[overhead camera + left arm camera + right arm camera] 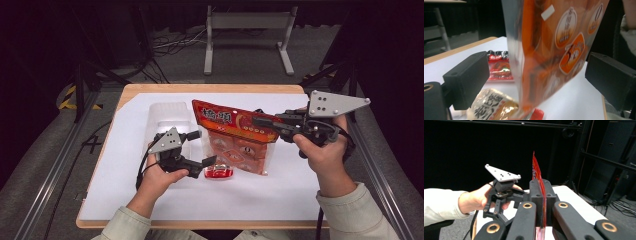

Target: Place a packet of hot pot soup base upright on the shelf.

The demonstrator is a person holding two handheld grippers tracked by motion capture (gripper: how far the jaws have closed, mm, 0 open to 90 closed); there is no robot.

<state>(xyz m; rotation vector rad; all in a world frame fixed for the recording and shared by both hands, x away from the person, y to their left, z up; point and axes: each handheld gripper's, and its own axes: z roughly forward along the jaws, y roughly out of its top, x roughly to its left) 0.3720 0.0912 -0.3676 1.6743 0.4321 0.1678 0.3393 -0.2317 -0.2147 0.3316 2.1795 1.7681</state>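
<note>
Orange snack bag (235, 137) held upright, long axis roughly vertical, top edge clamped by right gripper (260, 121); left gripper (202, 148) released, jaws spread beside bag; contents apparently small packets.

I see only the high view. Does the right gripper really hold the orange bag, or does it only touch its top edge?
Observer: It holds it. In the right gripper view, the fingers of the right gripper are closed flat on the thin top edge of the orange bag.
Operator: And is the left gripper on the bag?
Observer: No. In the left gripper view, the left gripper is open, with the bag hanging between its fingers, apart from both.
Operator: What lies under the bag?
Observer: A small pale snack packet with dark print, and a red packet behind it.
</note>
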